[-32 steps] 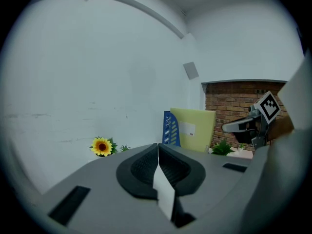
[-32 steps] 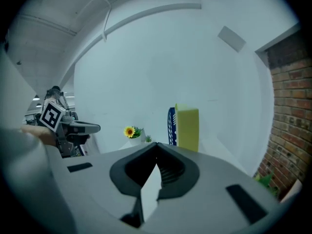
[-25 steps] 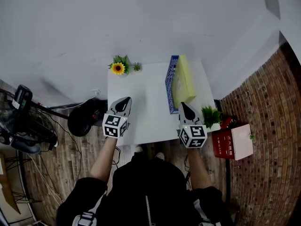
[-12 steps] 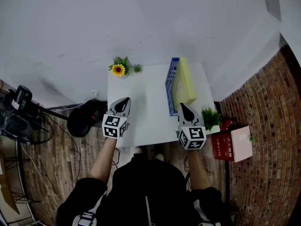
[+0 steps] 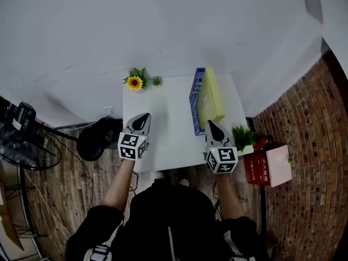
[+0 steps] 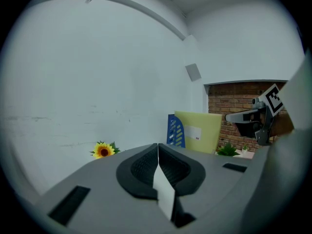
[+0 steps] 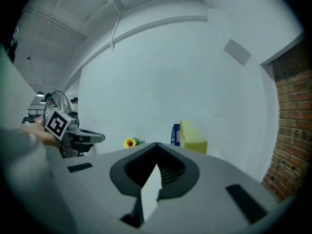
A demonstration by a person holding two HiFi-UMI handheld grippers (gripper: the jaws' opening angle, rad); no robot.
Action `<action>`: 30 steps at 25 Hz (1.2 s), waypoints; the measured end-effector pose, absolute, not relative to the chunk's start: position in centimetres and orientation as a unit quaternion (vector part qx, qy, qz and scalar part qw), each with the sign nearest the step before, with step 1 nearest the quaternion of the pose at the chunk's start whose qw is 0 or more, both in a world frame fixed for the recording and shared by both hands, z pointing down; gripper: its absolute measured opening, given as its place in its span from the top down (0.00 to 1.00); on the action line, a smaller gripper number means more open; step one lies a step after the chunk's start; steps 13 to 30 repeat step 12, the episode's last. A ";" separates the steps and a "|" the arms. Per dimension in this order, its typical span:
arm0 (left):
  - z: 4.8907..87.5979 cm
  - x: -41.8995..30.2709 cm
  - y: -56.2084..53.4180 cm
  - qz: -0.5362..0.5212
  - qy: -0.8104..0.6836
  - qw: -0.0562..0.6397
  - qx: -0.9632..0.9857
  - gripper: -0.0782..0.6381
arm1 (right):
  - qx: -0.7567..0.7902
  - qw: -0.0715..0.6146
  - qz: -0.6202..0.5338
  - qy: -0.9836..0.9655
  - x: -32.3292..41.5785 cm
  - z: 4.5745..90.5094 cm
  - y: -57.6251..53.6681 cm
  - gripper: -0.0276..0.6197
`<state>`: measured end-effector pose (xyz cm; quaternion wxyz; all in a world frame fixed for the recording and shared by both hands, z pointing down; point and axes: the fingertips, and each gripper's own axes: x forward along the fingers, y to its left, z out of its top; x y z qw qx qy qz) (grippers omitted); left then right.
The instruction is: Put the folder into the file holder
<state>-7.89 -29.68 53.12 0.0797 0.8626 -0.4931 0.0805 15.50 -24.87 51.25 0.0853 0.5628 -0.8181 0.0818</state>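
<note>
A yellow folder (image 5: 211, 95) stands upright on the white table (image 5: 166, 113), right against the blue file holder (image 5: 196, 98) at the table's right side. In the left gripper view the folder (image 6: 197, 131) rises to the right of the holder's blue wall (image 6: 175, 130). My left gripper (image 5: 144, 115) hovers at the table's near left edge, jaws shut and empty (image 6: 157, 145). My right gripper (image 5: 210, 123) sits just in front of the near end of the holder, also shut with nothing in it (image 7: 157, 144).
A sunflower (image 5: 134, 82) and a small green plant (image 5: 156, 80) stand at the table's far left corner. A potted plant (image 5: 243, 135) and a red box (image 5: 267, 165) are to the right of the table, by the brick wall. A black stand base (image 5: 89, 144) lies on the floor to the left.
Both grippers and the folder stay where they were. The dark equipment on the floor at the far left has shifted.
</note>
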 end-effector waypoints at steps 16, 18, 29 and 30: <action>53.8 -7.5 -29.8 0.086 -0.488 0.084 0.864 0.86 | 0.566 0.094 0.091 -0.814 15.9 52.5 -24.9 0.95; 53.8 -7.5 -29.8 0.086 -0.488 0.084 0.864 0.86 | 0.566 0.094 0.091 -0.814 15.9 52.5 -24.9 0.95; 53.8 -7.5 -29.8 0.086 -0.488 0.084 0.864 0.86 | 0.566 0.094 0.091 -0.814 15.9 52.5 -24.9 0.95; 53.8 -7.5 -29.8 0.086 -0.488 0.084 0.864 0.86 | 0.566 0.094 0.091 -0.814 15.9 52.5 -24.9 0.95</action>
